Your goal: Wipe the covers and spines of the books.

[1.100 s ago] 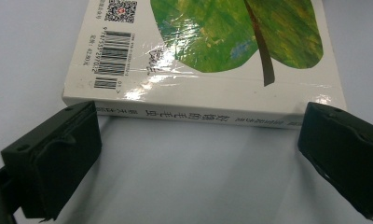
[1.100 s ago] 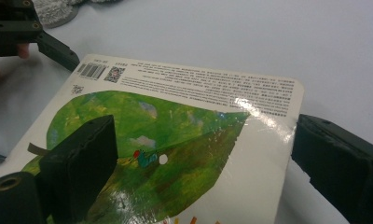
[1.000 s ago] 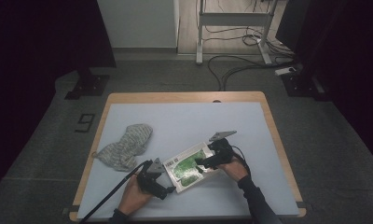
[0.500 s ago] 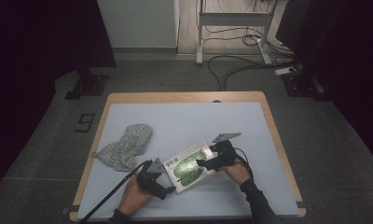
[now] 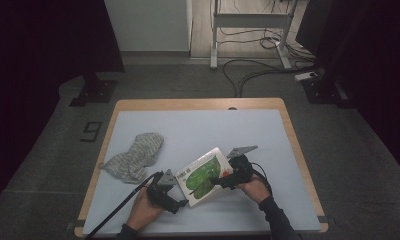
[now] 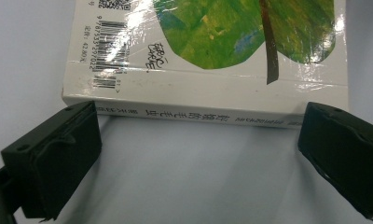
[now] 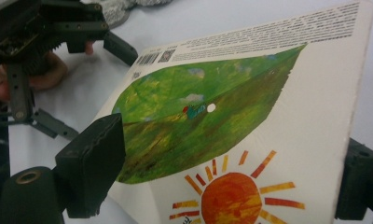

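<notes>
Book [image 5: 204, 173] lies near the desk's [image 5: 198, 122] front edge, its right side apparently tilted up. Right gripper [image 5: 223, 179] straddles the book's right edge, jaws wide and just closing, pads not visibly pressing. Left gripper [image 5: 180, 202] sits at the spine, jaws wide apart. Knitted cloth [image 5: 134, 157] lies near the left edge.

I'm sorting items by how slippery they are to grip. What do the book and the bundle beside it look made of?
The book looks like stiff board or thick paper with a glossy finish, possibly plastic wrap: wrinkled shiny highlights run across its cover, and the edges stay straight. The bundle looks like soft knitted fabric, matte: a mottled grey-white weave, slumped in folds on the table.
</notes>
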`<state>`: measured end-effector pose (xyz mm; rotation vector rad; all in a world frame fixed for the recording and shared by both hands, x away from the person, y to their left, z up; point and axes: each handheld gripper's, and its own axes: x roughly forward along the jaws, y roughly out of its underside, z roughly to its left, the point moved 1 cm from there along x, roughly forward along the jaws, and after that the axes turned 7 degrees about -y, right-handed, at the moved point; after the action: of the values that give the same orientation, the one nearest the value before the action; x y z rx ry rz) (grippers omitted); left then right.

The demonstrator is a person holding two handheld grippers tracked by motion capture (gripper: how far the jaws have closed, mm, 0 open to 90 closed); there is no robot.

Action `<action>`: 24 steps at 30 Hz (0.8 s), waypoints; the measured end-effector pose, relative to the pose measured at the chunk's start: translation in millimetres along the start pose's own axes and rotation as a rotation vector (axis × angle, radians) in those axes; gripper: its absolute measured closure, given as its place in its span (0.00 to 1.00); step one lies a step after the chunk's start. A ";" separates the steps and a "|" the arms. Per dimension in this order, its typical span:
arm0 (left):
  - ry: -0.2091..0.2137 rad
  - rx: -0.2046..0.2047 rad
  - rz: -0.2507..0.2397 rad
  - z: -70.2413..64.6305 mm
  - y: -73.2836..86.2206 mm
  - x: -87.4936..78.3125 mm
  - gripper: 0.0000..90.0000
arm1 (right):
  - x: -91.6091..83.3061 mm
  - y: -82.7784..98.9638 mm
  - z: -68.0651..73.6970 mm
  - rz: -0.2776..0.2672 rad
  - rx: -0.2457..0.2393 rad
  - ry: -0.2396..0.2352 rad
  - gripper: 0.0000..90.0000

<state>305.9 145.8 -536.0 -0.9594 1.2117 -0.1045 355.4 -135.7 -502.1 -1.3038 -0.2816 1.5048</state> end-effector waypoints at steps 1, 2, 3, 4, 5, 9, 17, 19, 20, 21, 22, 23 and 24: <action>0.000 0.002 0.001 0.2 0.0 -0.1 0.00 | -0.8 -0.3 -0.8 0.006 -0.002 -0.002 0.15; 0.000 0.002 0.002 0.2 0.0 -0.1 0.00 | -2.1 -0.5 -1.9 0.013 -0.004 -0.002 0.15; 0.000 0.000 0.000 0.1 0.0 0.0 0.00 | -2.8 -0.5 -2.5 0.016 -0.006 0.000 0.15; 0.000 0.002 0.001 0.1 0.0 -0.1 0.00 | -3.6 -0.5 -3.4 0.021 -0.014 0.004 0.15; 0.000 0.000 0.000 0.0 0.0 0.0 0.00 | -4.5 -0.7 -4.0 0.030 -0.021 0.009 0.16; -0.001 0.001 0.000 -0.1 0.0 0.0 0.00 | -7.1 -1.2 -7.0 0.058 -0.047 0.009 0.16; -0.004 0.009 0.003 -0.3 0.1 -0.5 0.00 | -15.4 -5.9 -9.9 0.121 -0.114 0.026 0.29; -0.004 0.010 0.002 -0.5 0.1 -0.6 0.00 | -16.4 -6.5 -9.8 0.144 -0.131 0.029 0.32; -0.004 0.010 0.002 -0.5 0.1 -0.6 0.00 | -16.5 -6.5 -9.7 0.149 -0.129 0.030 0.33; -0.004 0.010 0.002 -0.4 0.1 -0.6 0.00 | -16.5 -6.3 -9.8 0.154 -0.129 0.030 0.33; -0.003 0.010 0.002 -0.4 0.1 -0.6 0.00 | -16.5 -5.9 -10.1 0.161 -0.133 0.031 0.34; -0.004 0.010 0.002 -0.4 0.1 -0.6 0.00 | -16.7 -5.5 -9.9 0.165 -0.131 0.032 0.35; -0.003 0.009 0.002 -0.4 0.1 -0.6 0.00 | -17.2 -4.9 -10.3 0.166 -0.130 0.030 0.36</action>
<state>305.3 146.0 -535.6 -0.9507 1.2081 -0.1066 363.6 -152.1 -492.6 -1.4822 -0.2599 1.6264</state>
